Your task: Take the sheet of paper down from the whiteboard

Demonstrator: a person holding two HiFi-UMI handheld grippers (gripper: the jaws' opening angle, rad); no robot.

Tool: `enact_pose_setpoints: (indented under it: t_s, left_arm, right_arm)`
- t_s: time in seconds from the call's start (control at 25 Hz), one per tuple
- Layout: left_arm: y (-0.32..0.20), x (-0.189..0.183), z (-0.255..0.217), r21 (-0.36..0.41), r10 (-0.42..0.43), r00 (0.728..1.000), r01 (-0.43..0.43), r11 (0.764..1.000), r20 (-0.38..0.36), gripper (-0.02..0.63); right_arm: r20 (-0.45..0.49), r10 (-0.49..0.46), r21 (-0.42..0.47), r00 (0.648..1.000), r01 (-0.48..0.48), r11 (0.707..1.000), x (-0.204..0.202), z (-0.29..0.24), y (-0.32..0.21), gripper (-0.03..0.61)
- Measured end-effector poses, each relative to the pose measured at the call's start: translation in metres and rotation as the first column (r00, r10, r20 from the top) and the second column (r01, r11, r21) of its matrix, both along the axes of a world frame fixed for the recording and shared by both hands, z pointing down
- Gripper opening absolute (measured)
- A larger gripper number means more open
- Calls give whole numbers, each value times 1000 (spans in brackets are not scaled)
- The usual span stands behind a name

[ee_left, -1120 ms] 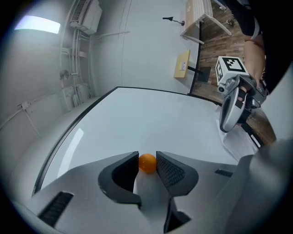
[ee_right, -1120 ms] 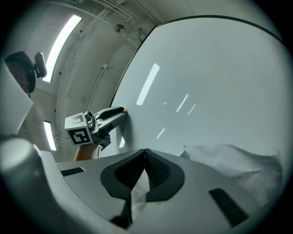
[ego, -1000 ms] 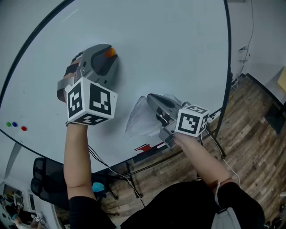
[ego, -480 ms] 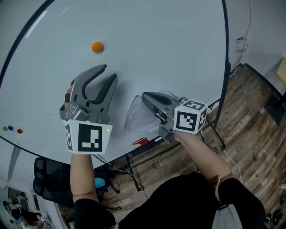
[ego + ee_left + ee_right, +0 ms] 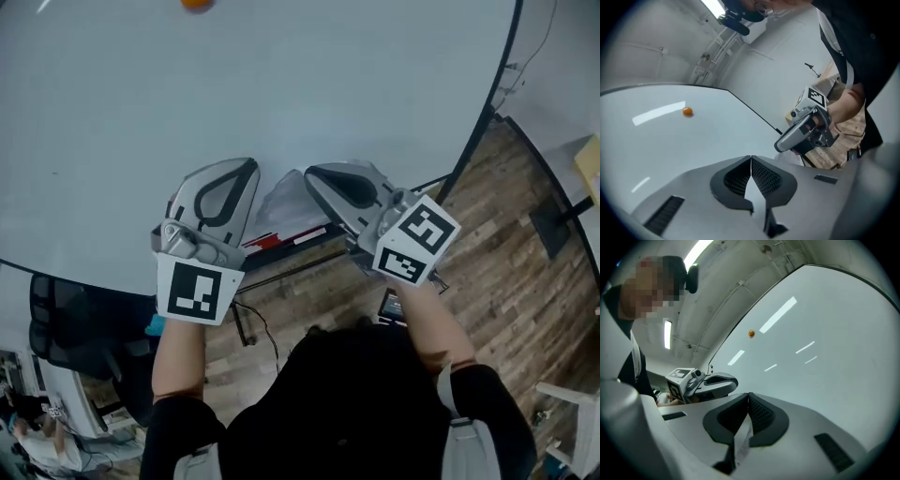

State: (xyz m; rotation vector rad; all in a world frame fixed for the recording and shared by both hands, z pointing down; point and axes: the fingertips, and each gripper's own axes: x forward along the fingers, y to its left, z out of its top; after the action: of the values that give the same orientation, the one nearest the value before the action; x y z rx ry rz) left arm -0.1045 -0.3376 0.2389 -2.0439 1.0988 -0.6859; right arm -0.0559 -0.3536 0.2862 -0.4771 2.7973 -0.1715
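Note:
The crumpled white sheet of paper hangs off the whiteboard, low in the head view. My right gripper is shut on it. A strip of the paper shows between the pads in the right gripper view. My left gripper is just left of the sheet. Its jaws have just been closing and the tips now meet, with nothing plainly between them. The orange magnet stays on the board far above both grippers.
The board's black rim curves down on the right. A red marker lies on the ledge under the board. Below are the stand's legs, cables and wooden floor. A black chair stands at the lower left.
My left gripper came away from the orange magnet, dropped down beside the paper and went from open to shut. My right gripper sank a little, still gripping the sheet.

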Motion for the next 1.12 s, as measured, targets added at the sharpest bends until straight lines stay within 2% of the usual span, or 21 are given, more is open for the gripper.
enact_pose_setpoints:
  t_s: [0.08,0.2,0.36,0.4,0.48,0.52,0.56,0.64,0.72,0.8,0.92,1.0,1.12]
  left_arm:
    - [1,-9,17,-32,-9,998,7,999,-57,12]
    - [7,-12,46,-59,-24,992,17,998,-127,12]
    - [17,-5,91,-134,10,970,-44,990,-242,12]
    - [19,-3,101,-154,22,954,-71,986,-299,12]
    - [25,0,118,-184,20,892,-115,976,-452,12]
    - [28,0,126,-196,10,859,-128,972,-512,12]
    - [32,0,137,-209,0,838,-137,968,-546,12]
    - [37,2,158,-241,-8,822,-157,958,-570,12]
    - [40,10,178,-275,-2,821,-189,943,-570,12]
    - [47,19,196,-313,7,820,-226,922,-573,12]
    - [63,27,216,-359,5,802,-274,892,-598,12]
    - [71,30,231,-385,-11,774,-302,872,-633,12]
    - [76,35,250,-421,-55,718,-342,840,-694,12]
  right_arm:
    - [-52,16,58,999,-13,998,-1,10,4,20]
    - [-119,4,98,993,8,995,2,28,13,20]
    - [-208,-4,119,978,29,992,15,58,23,19]
    - [-220,-5,116,976,31,993,20,66,24,20]
    - [-231,-16,94,973,38,995,29,84,29,20]
    - [-234,-24,79,972,44,996,33,95,33,19]
    - [-237,-32,64,971,48,997,37,105,36,20]
    - [-247,-37,39,968,48,998,44,122,40,20]
    - [-253,-36,20,967,42,999,53,133,43,19]
    - [-269,-38,2,962,40,999,61,143,48,20]
    - [-298,-35,-9,954,34,999,70,158,56,19]
    - [-306,-27,-26,952,19,999,78,170,58,19]
    - [-327,-23,-64,945,3,998,88,191,58,19]
